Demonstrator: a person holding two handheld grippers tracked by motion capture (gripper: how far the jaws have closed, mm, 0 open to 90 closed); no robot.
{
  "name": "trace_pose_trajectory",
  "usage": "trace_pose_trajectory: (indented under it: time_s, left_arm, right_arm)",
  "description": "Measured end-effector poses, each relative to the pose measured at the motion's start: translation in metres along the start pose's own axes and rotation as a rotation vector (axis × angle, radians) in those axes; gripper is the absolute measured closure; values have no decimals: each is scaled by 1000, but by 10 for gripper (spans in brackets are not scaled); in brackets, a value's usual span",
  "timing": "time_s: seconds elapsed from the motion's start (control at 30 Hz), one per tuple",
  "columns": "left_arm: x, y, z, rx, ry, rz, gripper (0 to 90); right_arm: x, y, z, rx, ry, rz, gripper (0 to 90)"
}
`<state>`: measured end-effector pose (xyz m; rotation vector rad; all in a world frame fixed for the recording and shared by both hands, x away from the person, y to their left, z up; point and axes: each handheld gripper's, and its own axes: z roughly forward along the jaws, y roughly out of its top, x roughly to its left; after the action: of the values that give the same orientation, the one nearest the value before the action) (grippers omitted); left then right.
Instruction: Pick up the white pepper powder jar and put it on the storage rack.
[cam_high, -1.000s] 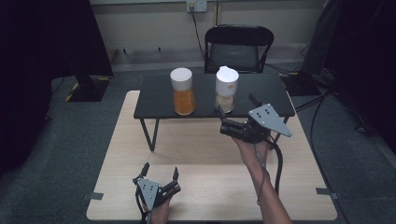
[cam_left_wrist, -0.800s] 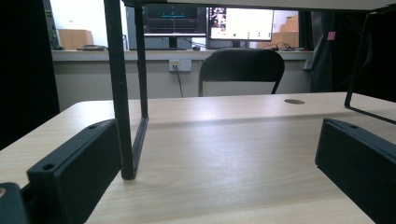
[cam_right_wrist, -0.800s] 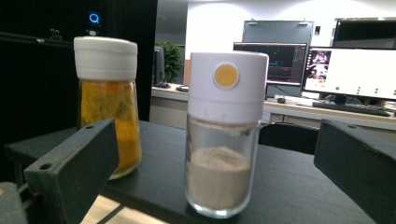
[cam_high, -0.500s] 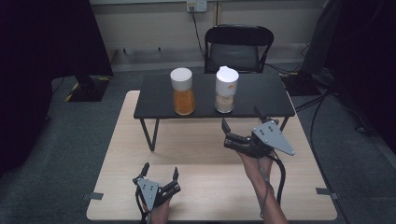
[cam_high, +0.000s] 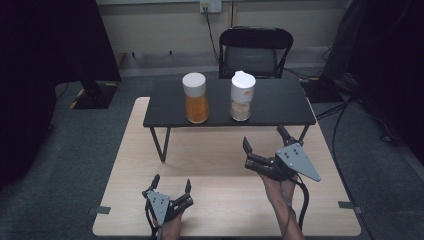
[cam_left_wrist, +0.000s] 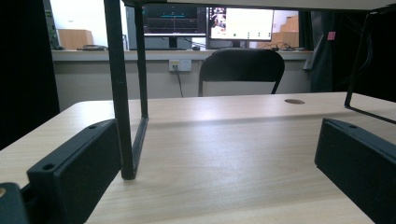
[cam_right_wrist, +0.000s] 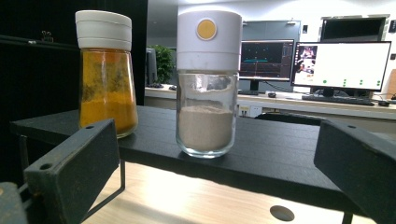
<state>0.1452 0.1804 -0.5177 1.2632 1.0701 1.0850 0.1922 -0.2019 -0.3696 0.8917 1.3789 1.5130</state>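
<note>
Pale-powder jar (cam_high: 242, 96) upright on black shelf (cam_high: 270, 107), straight ahead of right hand-held gripper (cam_high: 262, 145); jaws spread, empty. Left hand-held gripper (cam_high: 170, 189) farther from jar, likewise spread, empty.

Left gripper (cam_high: 171, 187): black body, two black jaws, grey plate on top with small dark screw holes. Right gripper (cam_high: 264, 140): same black build, larger grey three-cornered plate with dark screw holes, black cable looping behind it. Jaw blocks matte black, one round hole near each tip. Forearms bare, no sleeves.
</note>
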Motion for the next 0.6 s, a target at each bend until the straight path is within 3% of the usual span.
trace_pose_trajectory:
  time_s: [0.6]
  left_arm:
    - [0,0,0,-1,0,0,2]
  right_arm:
    - [5,-25,-28,1,-37,-3,0]
